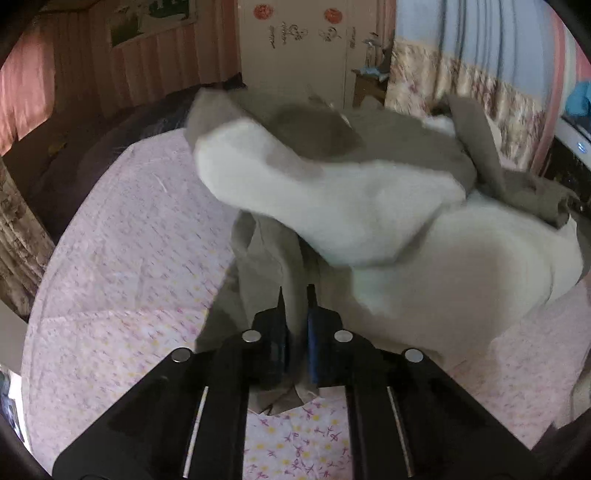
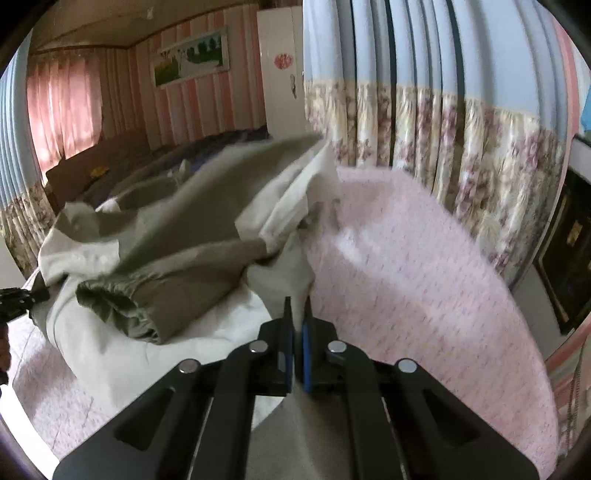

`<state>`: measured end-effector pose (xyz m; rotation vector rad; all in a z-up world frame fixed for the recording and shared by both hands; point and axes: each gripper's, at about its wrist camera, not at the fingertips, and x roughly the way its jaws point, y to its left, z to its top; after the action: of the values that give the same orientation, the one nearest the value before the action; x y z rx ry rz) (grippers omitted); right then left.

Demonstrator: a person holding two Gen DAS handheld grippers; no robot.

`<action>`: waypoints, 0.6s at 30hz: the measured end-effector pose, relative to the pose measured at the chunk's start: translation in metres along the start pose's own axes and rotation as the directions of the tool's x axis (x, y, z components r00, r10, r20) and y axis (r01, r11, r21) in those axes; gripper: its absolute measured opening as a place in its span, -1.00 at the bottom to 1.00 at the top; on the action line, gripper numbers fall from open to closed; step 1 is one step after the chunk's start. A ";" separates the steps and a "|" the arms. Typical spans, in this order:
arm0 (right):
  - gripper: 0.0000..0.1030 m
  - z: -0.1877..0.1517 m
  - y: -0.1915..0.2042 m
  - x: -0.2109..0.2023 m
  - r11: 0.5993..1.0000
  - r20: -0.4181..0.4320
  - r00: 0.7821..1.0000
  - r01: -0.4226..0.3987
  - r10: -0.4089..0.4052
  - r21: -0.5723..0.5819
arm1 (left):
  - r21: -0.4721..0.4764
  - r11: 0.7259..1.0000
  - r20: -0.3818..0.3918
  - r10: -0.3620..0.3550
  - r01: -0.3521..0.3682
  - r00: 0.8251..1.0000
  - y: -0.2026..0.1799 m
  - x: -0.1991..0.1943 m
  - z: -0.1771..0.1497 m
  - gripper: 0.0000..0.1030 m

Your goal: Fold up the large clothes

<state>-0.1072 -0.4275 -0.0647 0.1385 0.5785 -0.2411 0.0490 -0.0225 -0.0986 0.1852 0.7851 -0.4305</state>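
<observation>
Covering the bed, a pink floral bedsheet (image 2: 424, 280), scattered with small purple and yellow flowers. Hanging just beyond the far edge of the bed, blue curtains (image 2: 424, 66) trimmed with a floral lower band (image 2: 461, 147). Standing at the back, beside the curtains, a white wardrobe (image 1: 295, 55) bearing red round stickers (image 1: 261, 11). Lining the striped pink wall (image 2: 236, 107), a framed landscape picture (image 2: 192, 55). Glowing pink at the far left, a lit window curtain (image 2: 62, 107). Lying behind the sheet, a dark blanket (image 1: 155, 118).
</observation>
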 end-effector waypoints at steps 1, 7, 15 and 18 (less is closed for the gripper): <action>-0.95 0.007 0.002 -0.005 1.000 0.014 1.000 0.002 -0.001 -0.015 | -0.001 1.000 0.011 0.006 -0.006 1.000 0.001 -0.007 0.007 -0.90; -0.95 0.054 0.009 -0.036 0.998 0.109 0.993 -0.052 0.054 -0.024 | 0.002 0.997 0.137 0.074 -0.074 0.988 0.015 -0.069 0.065 -0.94; 0.00 0.054 0.002 -0.026 1.000 0.065 0.998 -0.025 0.025 -0.011 | 0.021 0.997 0.124 0.068 -0.071 0.990 0.005 -0.063 0.054 -0.84; 0.60 0.029 -0.013 -0.025 1.000 0.036 0.999 -0.012 0.012 0.019 | 0.027 0.994 0.080 0.104 -0.106 0.991 0.004 -0.048 0.021 -0.01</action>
<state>-0.1155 -0.4407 -0.0275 0.1555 0.5394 -0.2371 0.0339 -0.0109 -0.0497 0.2360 0.6888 -0.3487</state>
